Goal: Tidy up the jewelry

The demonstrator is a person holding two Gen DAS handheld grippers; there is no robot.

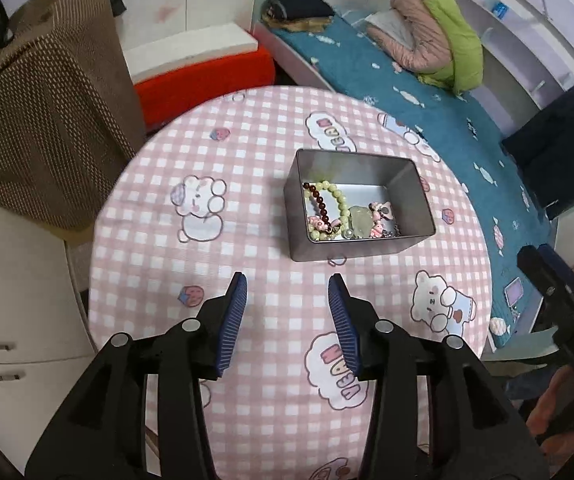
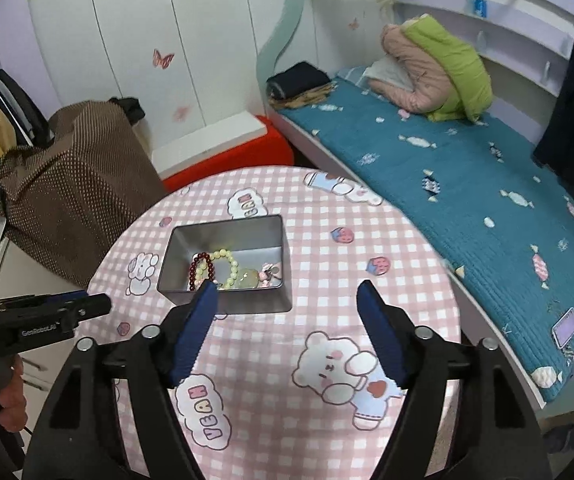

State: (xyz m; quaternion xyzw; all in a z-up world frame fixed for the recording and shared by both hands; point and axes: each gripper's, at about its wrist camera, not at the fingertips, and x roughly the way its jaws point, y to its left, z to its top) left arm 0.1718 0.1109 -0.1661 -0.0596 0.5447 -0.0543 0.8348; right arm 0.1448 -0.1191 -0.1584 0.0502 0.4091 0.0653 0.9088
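Hidden: the tin's [image 2: 223,304] near wall is partly covered by the right gripper's [image 2: 287,292] finger.
Jewelry [image 1: 347,212]: inside tin, on checked table [image 1: 159,264].
Grippers: left gripper [image 1: 287,292] and right both released, empty.
Surroundings: bed [image 2: 467,208] behind.

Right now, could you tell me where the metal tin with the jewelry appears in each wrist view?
Left wrist view: the metal tin sits just right of centre, beyond the open left gripper.
Right wrist view: the tin sits left of centre, partly behind the open right gripper's left finger.
Shared landmark: the red box beyond the table.
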